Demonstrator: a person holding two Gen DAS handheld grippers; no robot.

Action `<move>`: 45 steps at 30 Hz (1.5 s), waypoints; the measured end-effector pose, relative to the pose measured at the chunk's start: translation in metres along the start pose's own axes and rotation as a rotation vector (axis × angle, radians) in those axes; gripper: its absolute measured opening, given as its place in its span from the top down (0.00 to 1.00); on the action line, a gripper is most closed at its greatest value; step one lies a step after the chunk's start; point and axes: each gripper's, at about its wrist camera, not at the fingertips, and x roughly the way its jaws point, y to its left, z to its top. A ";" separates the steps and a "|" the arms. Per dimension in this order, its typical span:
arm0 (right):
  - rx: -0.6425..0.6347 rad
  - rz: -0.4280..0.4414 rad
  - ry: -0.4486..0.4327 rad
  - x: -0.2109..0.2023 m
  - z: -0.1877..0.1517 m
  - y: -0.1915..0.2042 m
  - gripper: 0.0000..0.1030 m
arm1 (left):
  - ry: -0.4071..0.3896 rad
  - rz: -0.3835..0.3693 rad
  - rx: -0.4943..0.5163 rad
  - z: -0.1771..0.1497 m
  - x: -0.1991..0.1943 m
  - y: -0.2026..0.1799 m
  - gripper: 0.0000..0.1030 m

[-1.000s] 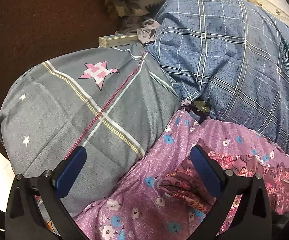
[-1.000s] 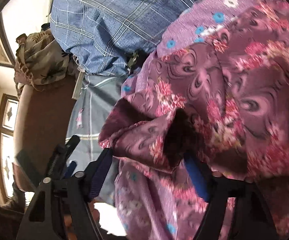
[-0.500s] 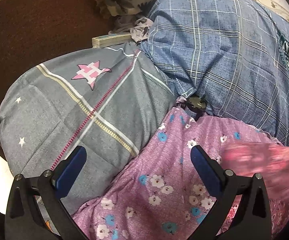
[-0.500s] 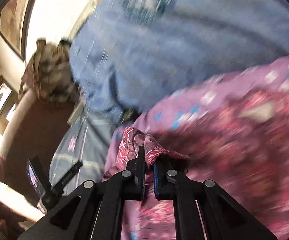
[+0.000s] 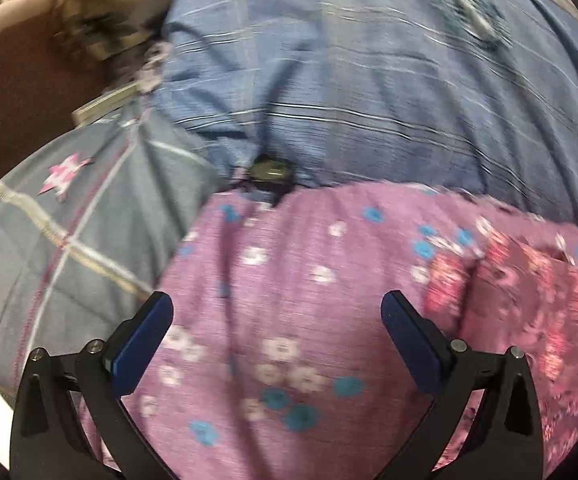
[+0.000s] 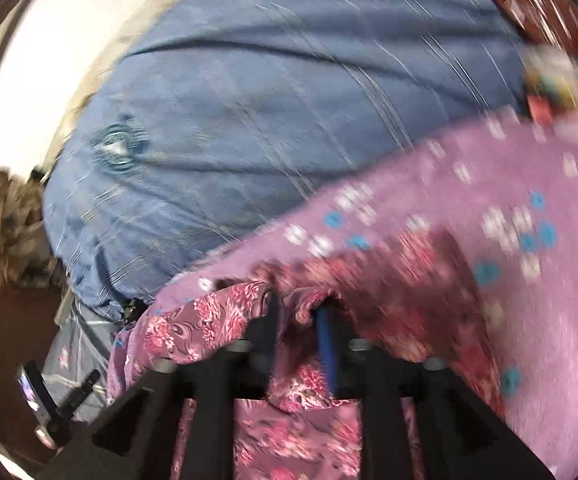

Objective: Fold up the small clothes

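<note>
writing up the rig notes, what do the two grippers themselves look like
Both are the same build. The left gripper has a matte black forked frame with triangular cut-outs, small silver screw heads at the joints and flat dark-blue pads on its fingers. The right gripper shows the same parts. No cables, markings or sleeves are visible.

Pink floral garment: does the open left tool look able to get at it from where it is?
Probably yes. The left tool hovers open over bare purple floral sheet; the pink floral garment lies just to its right, nothing between. The right tool grips its edge.
</note>
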 end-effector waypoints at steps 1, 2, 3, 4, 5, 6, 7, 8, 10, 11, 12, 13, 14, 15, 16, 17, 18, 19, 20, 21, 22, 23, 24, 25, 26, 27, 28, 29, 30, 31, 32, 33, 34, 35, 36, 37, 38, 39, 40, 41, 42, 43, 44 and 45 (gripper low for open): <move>0.033 -0.001 -0.001 0.000 -0.001 -0.007 0.39 | -0.003 -0.003 0.025 -0.001 -0.001 -0.010 0.00; 0.072 0.004 -0.008 -0.001 -0.002 -0.018 0.34 | -0.005 -0.006 0.043 -0.002 -0.001 -0.016 0.00; 0.094 0.016 -0.012 -0.002 -0.002 -0.027 0.34 | -0.003 -0.013 0.062 -0.003 0.000 -0.024 0.00; 0.100 0.027 -0.007 -0.003 -0.003 -0.032 0.34 | 0.002 -0.019 0.070 -0.003 0.001 -0.029 0.00; 0.100 0.035 -0.001 -0.002 -0.004 -0.035 0.33 | 0.012 -0.025 0.074 -0.003 0.004 -0.032 0.00; 0.095 0.039 0.011 0.000 -0.006 -0.035 0.31 | 0.027 -0.033 0.074 -0.003 0.007 -0.036 0.00; 0.088 0.037 0.021 0.002 -0.008 -0.034 0.30 | 0.038 -0.036 0.070 -0.003 0.009 -0.037 0.00; 0.075 0.030 0.033 0.005 -0.009 -0.031 0.30 | 0.046 -0.037 0.065 -0.004 0.011 -0.038 0.00; 0.064 0.026 0.057 0.013 -0.012 -0.029 0.30 | 0.058 -0.030 0.058 -0.005 0.015 -0.040 0.00; 0.066 0.020 0.081 0.021 -0.014 -0.028 0.30 | 0.060 -0.028 0.058 -0.004 0.015 -0.041 0.00; 0.067 0.019 0.116 0.030 -0.018 -0.026 0.31 | 0.060 -0.027 0.058 -0.005 0.016 -0.040 0.00; 0.059 0.021 0.150 0.040 -0.022 -0.023 0.31 | 0.059 -0.028 0.060 -0.005 0.016 -0.040 0.00; 0.040 0.006 0.178 0.048 -0.027 -0.019 0.35 | 0.059 -0.027 0.059 -0.005 0.016 -0.040 0.00; 0.018 -0.018 0.199 0.055 -0.031 -0.014 0.46 | 0.060 -0.027 0.059 -0.005 0.017 -0.040 0.00; -0.003 -0.045 0.209 0.060 -0.035 -0.010 0.55 | 0.061 -0.027 0.058 -0.005 0.018 -0.040 0.00; -0.018 -0.061 0.215 0.063 -0.037 -0.007 0.77 | 0.063 -0.027 0.056 -0.004 0.018 -0.038 0.00; -0.036 -0.079 0.221 0.065 -0.040 -0.003 0.94 | 0.063 -0.028 0.053 -0.004 0.018 -0.037 0.00; -0.048 -0.090 0.211 0.063 -0.040 -0.001 0.94 | 0.063 -0.027 0.050 -0.004 0.018 -0.035 0.00; -0.056 -0.095 0.200 0.059 -0.039 0.001 0.94 | 0.063 -0.026 0.046 -0.003 0.018 -0.033 0.00; -0.069 -0.100 0.169 0.050 -0.036 0.003 0.95 | 0.062 -0.023 0.039 -0.002 0.018 -0.030 0.00; -0.078 -0.111 0.126 0.037 -0.032 0.004 0.96 | 0.063 -0.021 0.031 -0.002 0.018 -0.027 0.00; -0.083 -0.119 0.094 0.027 -0.028 0.003 0.96 | 0.065 -0.019 0.022 -0.001 0.018 -0.024 0.00; -0.085 -0.124 0.052 0.014 -0.022 0.002 0.96 | 0.067 -0.016 0.015 -0.001 0.018 -0.022 0.00; -0.078 -0.138 0.013 0.001 -0.017 -0.002 0.96 | 0.067 -0.015 0.010 -0.001 0.018 -0.021 0.00; -0.077 -0.160 -0.013 -0.008 -0.013 -0.006 0.96 | 0.067 -0.013 0.008 -0.001 0.018 -0.020 0.00; -0.081 -0.192 -0.032 -0.014 -0.011 -0.010 0.96 | 0.066 -0.012 0.010 -0.001 0.018 -0.020 0.00; -0.082 -0.216 -0.040 -0.015 -0.009 -0.013 0.96 | 0.065 -0.011 0.015 -0.002 0.018 -0.022 0.00; -0.075 -0.239 -0.039 -0.015 -0.009 -0.019 0.96 | 0.065 -0.008 0.025 -0.003 0.018 -0.025 0.00; -0.048 -0.248 -0.013 -0.010 -0.010 -0.030 0.96 | 0.066 -0.005 0.034 -0.004 0.018 -0.027 0.00; -0.031 -0.238 0.018 -0.004 -0.011 -0.035 0.96 | 0.066 -0.003 0.048 -0.005 0.018 -0.031 0.00; -0.003 -0.221 0.074 0.008 -0.014 -0.042 0.89 | 0.066 0.000 0.067 -0.007 0.019 -0.036 0.00; 0.010 -0.216 0.102 0.015 -0.016 -0.047 0.85 | 0.066 0.005 0.085 -0.009 0.020 -0.042 0.00; 0.016 -0.228 0.128 0.022 -0.017 -0.051 0.81 | 0.067 0.011 0.104 -0.011 0.022 -0.046 0.00; 0.026 -0.229 0.139 0.025 -0.016 -0.056 0.76 | 0.070 0.017 0.126 -0.013 0.023 -0.051 0.00; 0.043 -0.224 0.123 0.021 -0.015 -0.059 0.76 | 0.075 0.026 0.152 -0.016 0.026 -0.057 0.00; 0.064 -0.257 0.098 0.015 -0.013 -0.063 0.76 | 0.084 0.036 0.180 -0.020 0.030 -0.063 0.00; 0.073 -0.283 0.083 0.009 -0.011 -0.065 0.71 | 0.093 0.045 0.197 -0.021 0.033 -0.067 0.00; 0.083 -0.290 0.066 0.002 -0.007 -0.067 0.69 | 0.110 0.058 0.215 -0.024 0.039 -0.072 0.00; 0.095 -0.266 0.054 -0.005 -0.004 -0.068 0.68 | 0.120 0.065 0.220 -0.025 0.042 -0.075 0.00; 0.105 -0.240 0.033 -0.010 -0.002 -0.065 0.67 | 0.125 0.069 0.219 -0.025 0.044 -0.076 0.00; 0.102 -0.212 0.007 -0.015 -0.001 -0.060 0.65 | 0.126 0.069 0.206 -0.023 0.046 -0.076 0.00; 0.083 -0.186 -0.006 -0.016 -0.001 -0.052 0.63 | 0.123 0.063 0.191 -0.021 0.046 -0.075 0.00; 0.062 -0.169 -0.006 -0.014 -0.001 -0.044 0.56 | 0.113 0.050 0.165 -0.017 0.045 -0.074 0.00; 0.025 -0.147 0.004 -0.009 -0.001 -0.031 0.53 | 0.103 0.039 0.142 -0.013 0.045 -0.073 0.00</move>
